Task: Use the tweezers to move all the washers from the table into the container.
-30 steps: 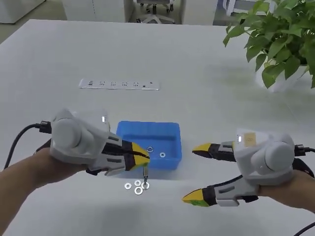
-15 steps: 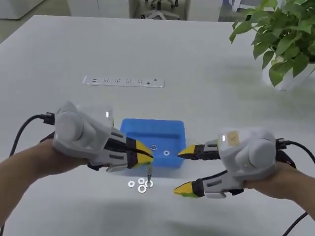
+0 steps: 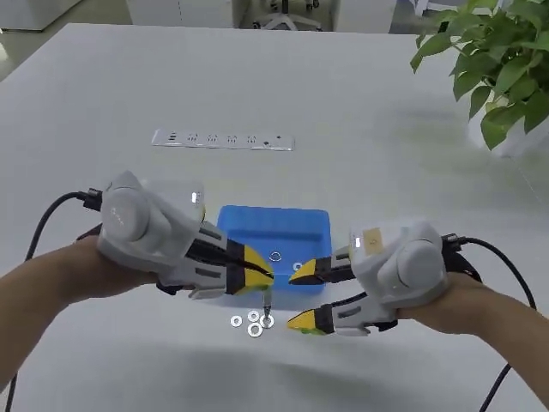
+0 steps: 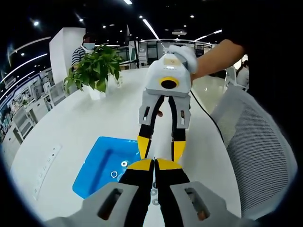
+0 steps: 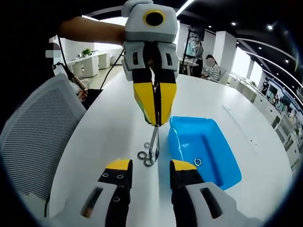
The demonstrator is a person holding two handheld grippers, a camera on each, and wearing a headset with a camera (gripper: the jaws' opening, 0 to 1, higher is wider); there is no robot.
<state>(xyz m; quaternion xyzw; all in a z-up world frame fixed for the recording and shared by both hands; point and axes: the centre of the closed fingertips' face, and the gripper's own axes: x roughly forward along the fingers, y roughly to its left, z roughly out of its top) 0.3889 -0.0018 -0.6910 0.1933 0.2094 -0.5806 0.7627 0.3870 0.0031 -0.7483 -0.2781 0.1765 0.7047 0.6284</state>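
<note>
My left gripper (image 3: 264, 273) (image 4: 154, 164) is shut on slim metal tweezers (image 3: 267, 302) (image 5: 155, 141), which point down at a small cluster of silver washers (image 3: 254, 324) (image 5: 146, 158) on the white table just in front of the blue container (image 3: 257, 225) (image 4: 97, 165) (image 5: 208, 137). Two washers (image 3: 275, 256) (image 4: 124, 163) lie inside the container. My right gripper (image 3: 302, 298) (image 5: 150, 165) is open, its jaws straddling the air just right of the tweezers' tips, with nothing between them. In the right gripper view the tweezer tips touch or hover at a washer; I cannot tell which.
A white power strip (image 3: 223, 140) lies further back on the table. A potted green plant (image 3: 506, 69) (image 4: 94, 68) stands at the far right corner. A grey mesh chair (image 4: 255, 151) (image 5: 38, 127) sits at the table's near side. Cables trail from both grippers.
My right gripper has moved left, up close to the tweezers and washers, still open. The left gripper with the tweezers has stayed over the washer cluster.
</note>
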